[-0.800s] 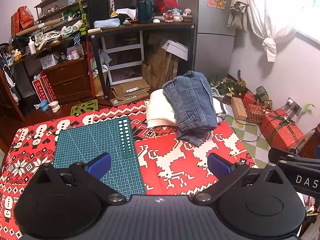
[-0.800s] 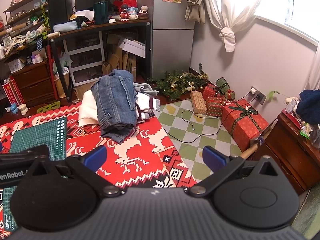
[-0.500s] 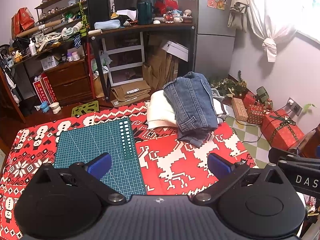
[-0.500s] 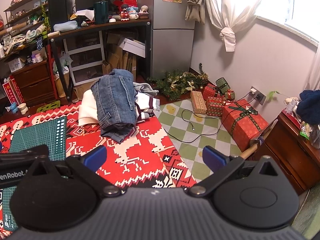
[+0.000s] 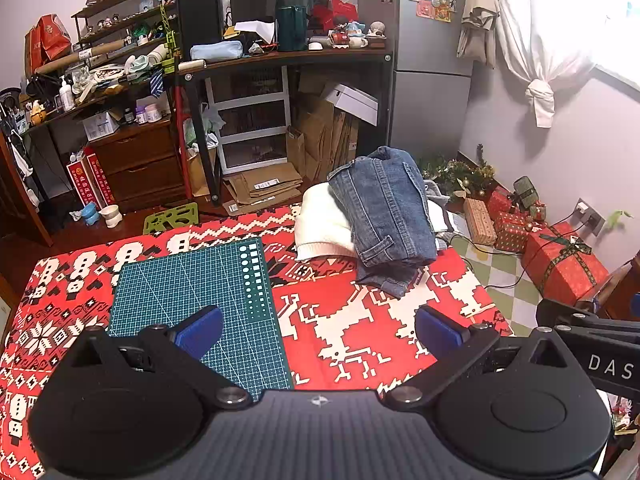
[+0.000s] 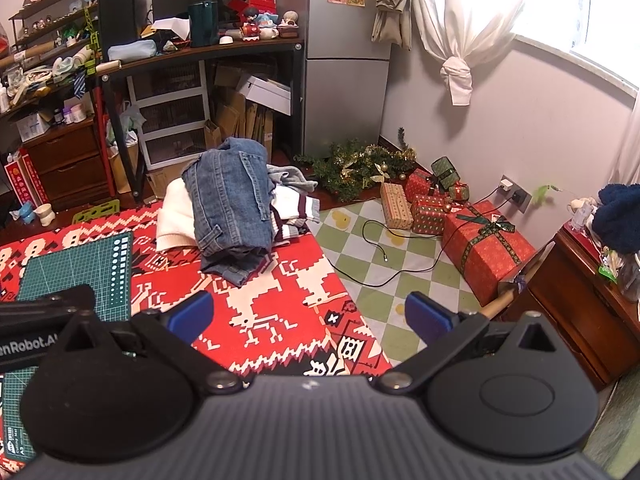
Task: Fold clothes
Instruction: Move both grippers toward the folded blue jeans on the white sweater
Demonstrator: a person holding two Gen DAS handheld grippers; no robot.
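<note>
Blue-padded left gripper [image 5: 318, 334] spread wide over red patterned cloth [image 5: 360, 332] and the near edge of the green cutting mat [image 5: 188, 292], nothing between the jaws. Right gripper [image 6: 308, 318] likewise gaping and empty, hanging above the cloth's right-hand edge, with the checked floor [image 6: 360, 240] below and beyond. Both tilted downward, well short of any fabric. Next to no change from the earlier views: same framing, at most a slight creep toward the heap, so no fold begun and the task judged to be at its very start. Farther off, at the cloth's far edge, folded denim jeans [image 5: 384, 208] draped on top of a white garment [image 5: 320, 220], with striped and grey pieces [image 6: 292, 208] tucked at the right. Beyond that, cardboard, shelving and wrapped gift boxes [image 6: 484, 248].
</note>
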